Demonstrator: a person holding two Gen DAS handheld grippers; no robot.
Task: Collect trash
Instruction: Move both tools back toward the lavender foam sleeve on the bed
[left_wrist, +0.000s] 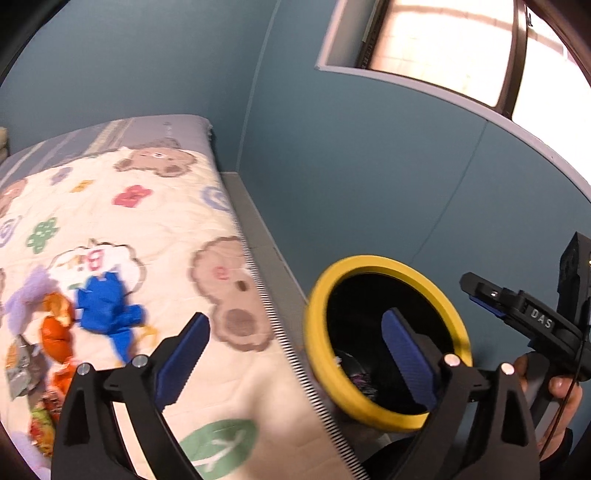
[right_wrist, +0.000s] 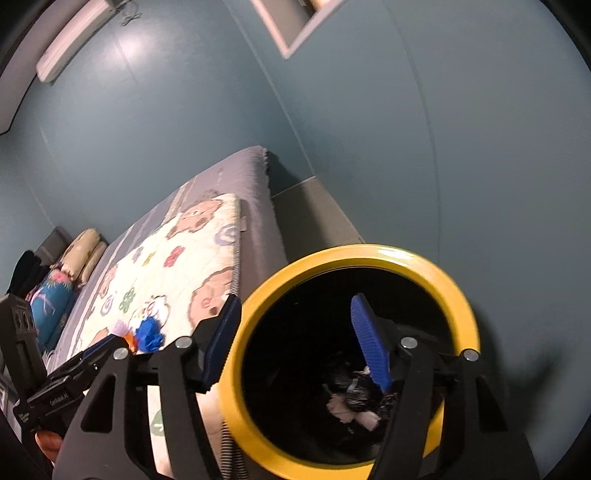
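Left wrist view: left gripper (left_wrist: 295, 354) has its jaws spread wide with nothing between the blue pads (left_wrist: 184, 358), hanging over the right edge of the bed (left_wrist: 236, 295). Trash bin (left_wrist: 384, 339), yellow rim and black inside, sits just beside that bed edge, between bed and blue wall (left_wrist: 369, 177). Right pad overlaps the bin mouth in the picture. Trash pile on the quilt (left_wrist: 155, 221) near its left edge: blue crumpled scrap (left_wrist: 107, 306), orange wrapper (left_wrist: 55, 332), lilac scrap (left_wrist: 26, 299), silver wrapper (left_wrist: 22, 369), all touching or close together. The right gripper (left_wrist: 517, 314) shows at the right edge of the picture with a hand (left_wrist: 554, 391) on its handle.

Right wrist view: right gripper (right_wrist: 295, 343) jaws parted, empty, straddling the bin (right_wrist: 369, 254) rim; left pad outside the rim, right pad over the opening. Crumpled black and white trash (right_wrist: 354, 398) lies at the bin bottom. Pillows (right_wrist: 74, 258) at the far end of the bed.
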